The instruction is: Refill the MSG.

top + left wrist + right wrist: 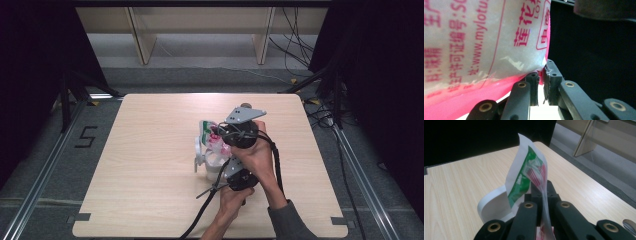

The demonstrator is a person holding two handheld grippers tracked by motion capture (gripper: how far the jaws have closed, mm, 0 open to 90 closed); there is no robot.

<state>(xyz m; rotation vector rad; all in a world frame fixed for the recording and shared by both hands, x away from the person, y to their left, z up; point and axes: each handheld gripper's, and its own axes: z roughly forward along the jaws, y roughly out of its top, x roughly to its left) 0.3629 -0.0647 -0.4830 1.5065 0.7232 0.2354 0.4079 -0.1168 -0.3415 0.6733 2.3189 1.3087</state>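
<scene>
- Mid-table, above a white mug [212, 167]: a person works a printed plastic packet [212, 136] with a gripper in each hand, the packet held just over the mug's mouth, near the centre of the wooden table [150, 150].
- The right gripper [543, 185] has its jaws pressed together on the packet's thin film edge, which rises between the black fingers [551, 192] in the right gripper view.
- The left gripper [541, 75] is clamped too, its jaws nearly touching, nipping the lower corner where the pink seam meets the white body.
- The step looks like tearing or tipping the packet open over the mug. Done well, it calls for both pinches staying firm near the seam, the hands drawing apart slowly, and the packet kept over the mouth so nothing spills on the wood.
- The packet itself: soft, crinkled film, white with red Chinese lettering and a web address, a bright pink band along the bottom, and a green and red design on its upper flap.
- Its contents cannot be made out.
</scene>
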